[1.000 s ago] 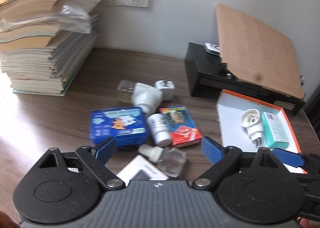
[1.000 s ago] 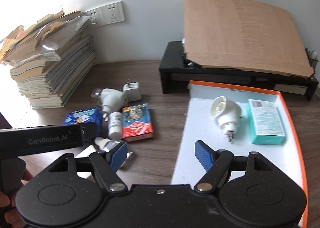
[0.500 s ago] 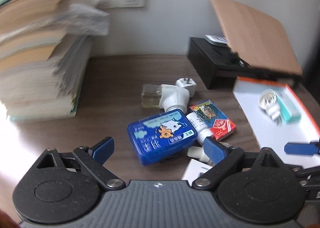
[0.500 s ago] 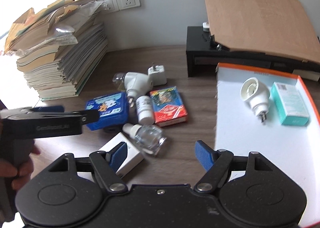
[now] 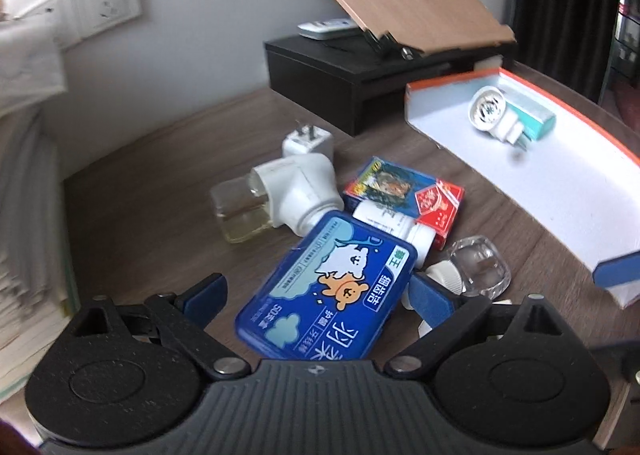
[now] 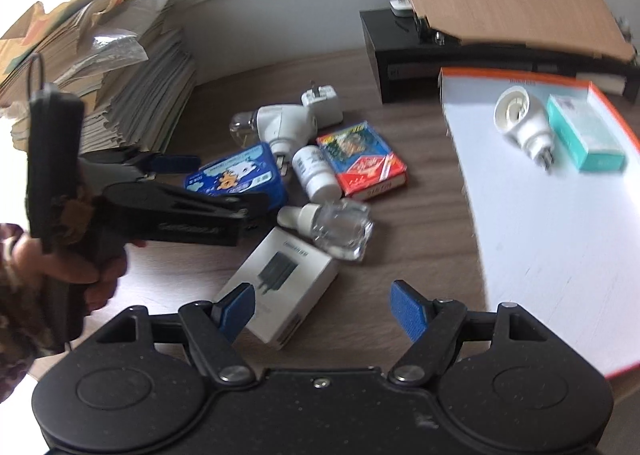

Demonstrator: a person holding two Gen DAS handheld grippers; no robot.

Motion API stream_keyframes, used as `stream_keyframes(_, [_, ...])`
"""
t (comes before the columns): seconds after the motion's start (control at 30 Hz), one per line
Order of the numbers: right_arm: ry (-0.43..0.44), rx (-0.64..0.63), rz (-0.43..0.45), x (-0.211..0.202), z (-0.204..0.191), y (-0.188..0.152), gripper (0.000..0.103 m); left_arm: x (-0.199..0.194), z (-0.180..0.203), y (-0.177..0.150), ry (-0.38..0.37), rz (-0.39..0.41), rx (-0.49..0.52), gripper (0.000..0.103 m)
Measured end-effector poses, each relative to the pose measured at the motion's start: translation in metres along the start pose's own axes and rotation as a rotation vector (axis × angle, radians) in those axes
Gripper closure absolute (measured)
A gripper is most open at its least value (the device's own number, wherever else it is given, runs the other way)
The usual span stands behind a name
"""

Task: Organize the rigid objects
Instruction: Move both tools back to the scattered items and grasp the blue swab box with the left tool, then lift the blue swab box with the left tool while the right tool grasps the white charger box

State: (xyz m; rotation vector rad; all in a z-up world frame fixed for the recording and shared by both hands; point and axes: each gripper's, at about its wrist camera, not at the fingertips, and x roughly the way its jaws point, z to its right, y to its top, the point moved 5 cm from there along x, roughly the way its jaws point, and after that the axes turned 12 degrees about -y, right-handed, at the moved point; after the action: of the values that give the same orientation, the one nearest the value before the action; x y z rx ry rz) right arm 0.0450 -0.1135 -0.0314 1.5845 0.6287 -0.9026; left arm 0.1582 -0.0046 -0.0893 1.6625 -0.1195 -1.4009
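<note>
Left tongs: blue pads spread wide, nothing gripped. The blue tin lies on the surface between the pads, its near end hidden behind the tongs' body. Not clear whether either pad touches it. In the right wrist view the left tongs cover the tin's near edge; a hand holds their grip.

Right tongs: wide apart, empty. The white charger box lies just ahead, toward the left pad, its near corner cut off by that pad.

Beyond the tin: white pill bottle touching it, red-and-blue card pack beside the bottle, plug-in vaporizer with its liquid bottle, white wall adapter behind. Clear glass bottle between the charger box and the pill bottle; right wrist view blurred here.

White tray with orange rim to the right holds a second vaporizer and a teal box; its far right side runs out of frame. Label text on all items is unreadable.
</note>
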Motion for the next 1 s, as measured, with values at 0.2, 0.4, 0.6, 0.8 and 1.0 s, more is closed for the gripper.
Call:
stream_keyframes(0.2, [0.009, 0.071, -0.047, 0.009, -0.022, -0.010, 0.015, 0.004, -0.006, -0.008, -0.042, 0.009, -0.070, 0.040])
stream_keyframes(0.4, [0.006, 0.175, -0.092, 0.025, -0.040, -0.015, 0.015, -0.025, -0.020, -0.020, 0.055, 0.052, -0.199, 0.040])
stream_keyframes(0.6, [-0.061, 0.228, -0.147, 0.053, -0.057, -0.016, 0.012, -0.052, -0.032, -0.032, 0.150, 0.061, -0.293, 0.040])
stream_keyframes(0.8, [-0.120, 0.095, -0.057, 0.055, -0.060, -0.010, 0.025, -0.071, -0.031, -0.037, 0.194, 0.092, -0.369, 0.040])
stream_keyframes(1.0, [-0.075, -0.010, 0.037, 0.024, -0.044, -0.005, 0.032, -0.077, -0.008, -0.031, 0.189, 0.121, -0.395, 0.040])
